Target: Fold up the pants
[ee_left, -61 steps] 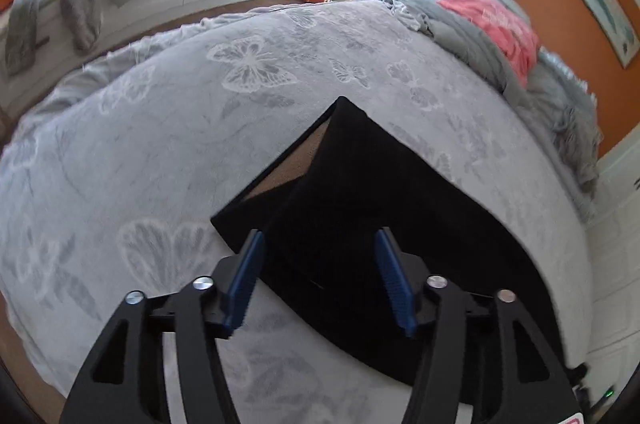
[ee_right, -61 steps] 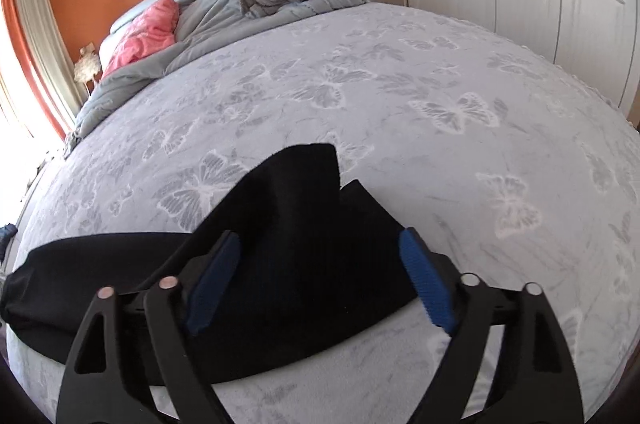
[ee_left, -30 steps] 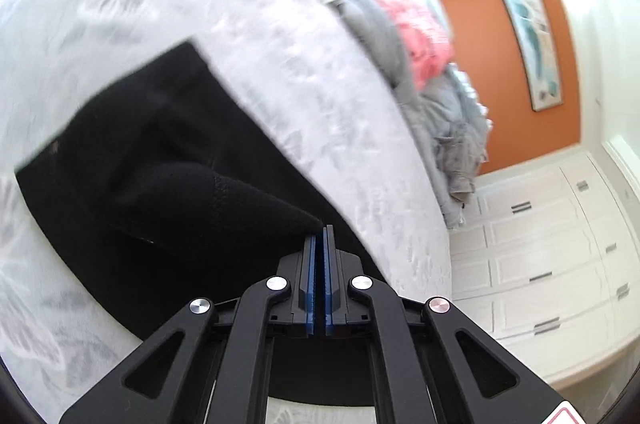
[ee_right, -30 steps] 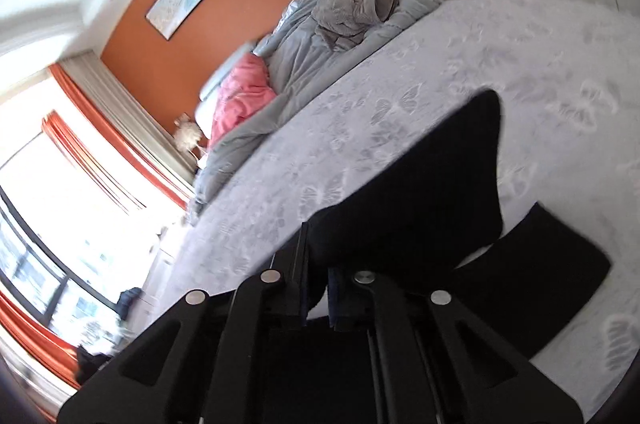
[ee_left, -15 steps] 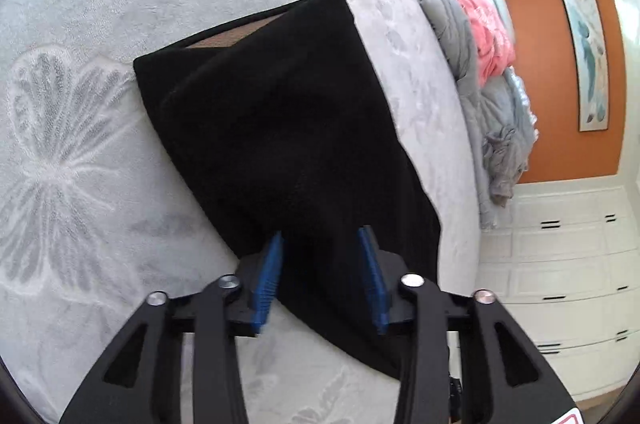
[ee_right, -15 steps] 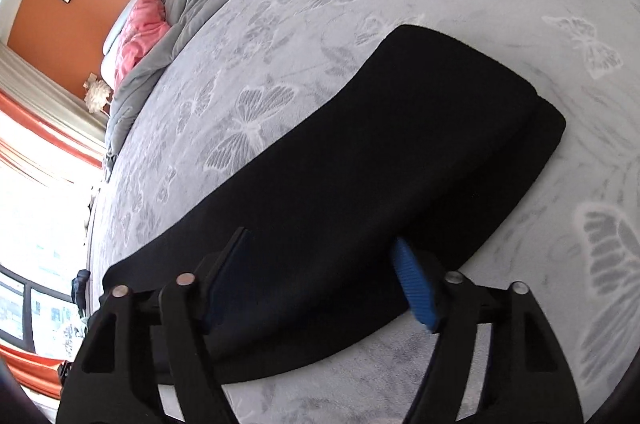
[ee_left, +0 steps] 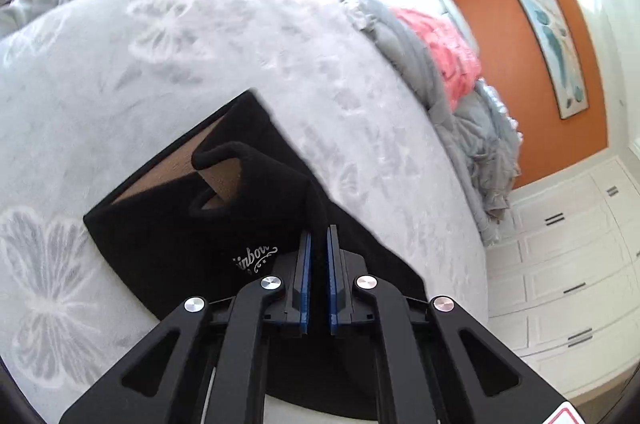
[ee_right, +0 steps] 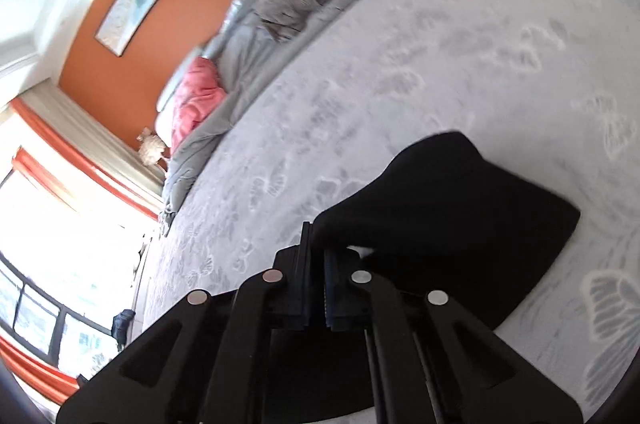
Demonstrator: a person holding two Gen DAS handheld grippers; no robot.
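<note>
The black pants lie on the grey butterfly-print bedspread, tan lining showing at the waist opening and white script print near the fingers. My left gripper is shut on a pinched fold of the pants near the waist and lifts it. In the right wrist view the pants rise in a black hump off the bedspread. My right gripper is shut on a fold of that fabric, raised off the bed.
A crumpled grey duvet and a pink blanket are heaped at the head of the bed by the orange wall. White wardrobe doors stand past the bed's edge. A bright window is at the left.
Half a second ago both grippers were open over the flat pants. Now both are shut on pinched folds of the fabric and have lifted them off the bed.
</note>
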